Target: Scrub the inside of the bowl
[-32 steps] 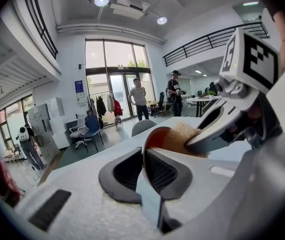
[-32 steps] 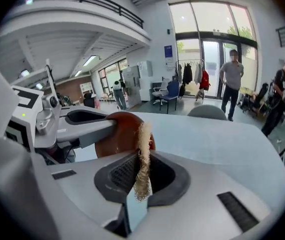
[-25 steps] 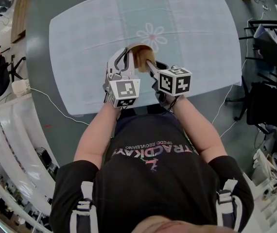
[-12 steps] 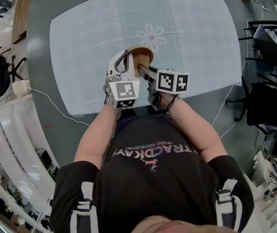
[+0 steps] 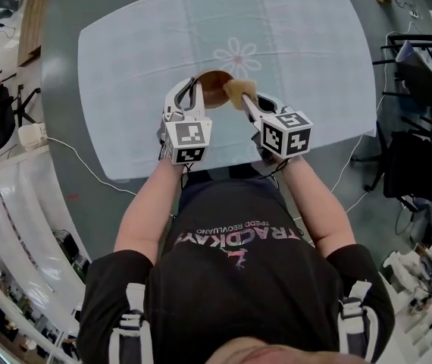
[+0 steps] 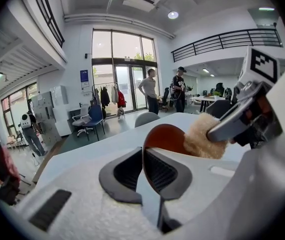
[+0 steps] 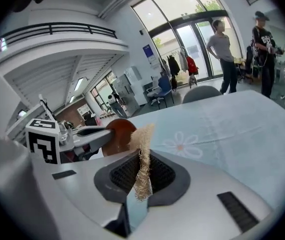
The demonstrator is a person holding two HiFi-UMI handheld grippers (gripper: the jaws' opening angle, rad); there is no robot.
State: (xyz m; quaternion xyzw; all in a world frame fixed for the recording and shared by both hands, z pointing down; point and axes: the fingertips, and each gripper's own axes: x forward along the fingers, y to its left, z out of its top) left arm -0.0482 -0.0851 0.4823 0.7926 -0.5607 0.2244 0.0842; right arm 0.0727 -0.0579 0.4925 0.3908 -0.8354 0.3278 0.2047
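Head view: sponge (image 5: 240,91) seemingly beside bowl (image 5: 211,89)

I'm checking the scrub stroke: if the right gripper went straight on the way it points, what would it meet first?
Probably the bowl: the right gripper, shut on the sponge, points toward its rim. Depth is unclear, so it might instead skim past onto the tablecloth.

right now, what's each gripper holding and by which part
Left gripper clamps the brown bowl by its rim; right gripper clamps the loofah sponge by one end.
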